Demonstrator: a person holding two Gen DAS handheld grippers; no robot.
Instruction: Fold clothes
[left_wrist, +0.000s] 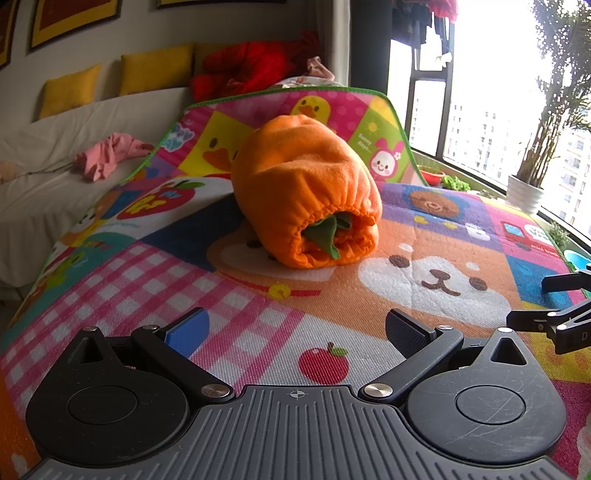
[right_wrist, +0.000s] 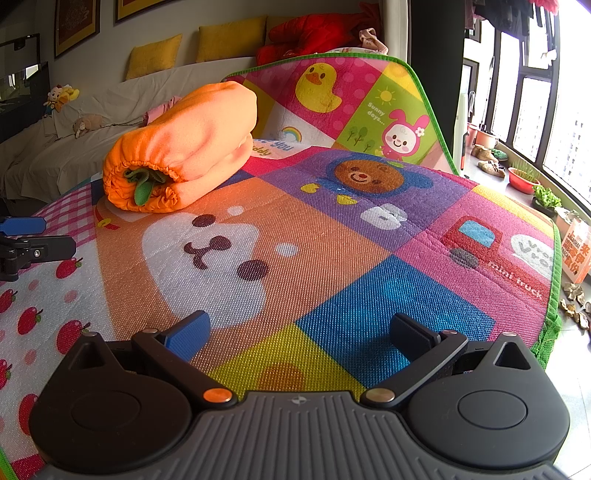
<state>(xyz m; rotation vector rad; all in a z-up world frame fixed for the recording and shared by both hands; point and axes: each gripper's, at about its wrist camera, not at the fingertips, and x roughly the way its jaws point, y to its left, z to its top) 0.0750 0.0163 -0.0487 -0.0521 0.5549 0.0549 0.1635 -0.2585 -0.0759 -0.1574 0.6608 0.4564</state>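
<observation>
Orange bundle (left_wrist: 303, 192) lay rolled mid-mat (left_wrist: 229, 332); left gripper (left_wrist: 295, 332) and right gripper (right_wrist: 299, 336) released, empty; a nudge risked unrolling it.

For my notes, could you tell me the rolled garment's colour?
Orange garment, green inside; left wrist view.

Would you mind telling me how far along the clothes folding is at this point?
Done, it seems: the orange fleece garment lies on the play mat as a compact bundle, its elastic hem facing the cameras with green fabric tucked inside. In hand: nothing; the left tongs and right tongs are both open and apart from it. Possibly left: a crumpled pink garment on the white-covered sofa.
</observation>
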